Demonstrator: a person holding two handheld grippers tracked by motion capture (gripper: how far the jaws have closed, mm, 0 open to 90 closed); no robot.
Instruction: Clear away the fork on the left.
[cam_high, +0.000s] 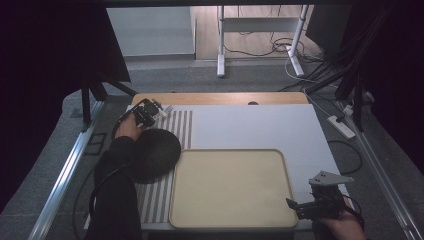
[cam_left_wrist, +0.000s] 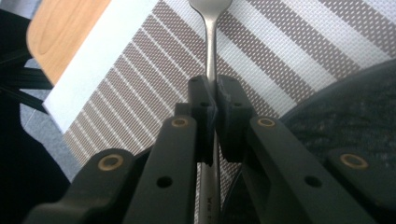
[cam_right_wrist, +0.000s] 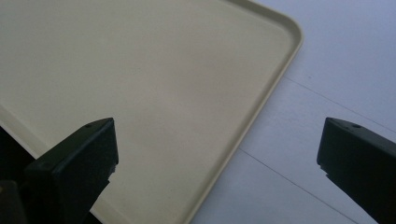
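Left tongs (cam_left_wrist: 212, 116) clamp a fork (cam_left_wrist: 211, 42) over the striped mat (cam_high: 182, 125) near the tabletop's far edge; right tongs (cam_right_wrist: 217, 154) gape beside the tray (cam_high: 230, 185) rim.

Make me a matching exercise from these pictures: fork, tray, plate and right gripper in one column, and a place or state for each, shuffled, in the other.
Things:
1. fork
2. tray
3. plate
4. right gripper

Places or states:
A. dark, lying on the striped mat
B. jaws wide apart over the tray's corner
C. clamped by the handle in the left gripper
D. beige, nothing on it, at the table's near edge

Pairs: 1-C, 2-D, 3-A, 4-B
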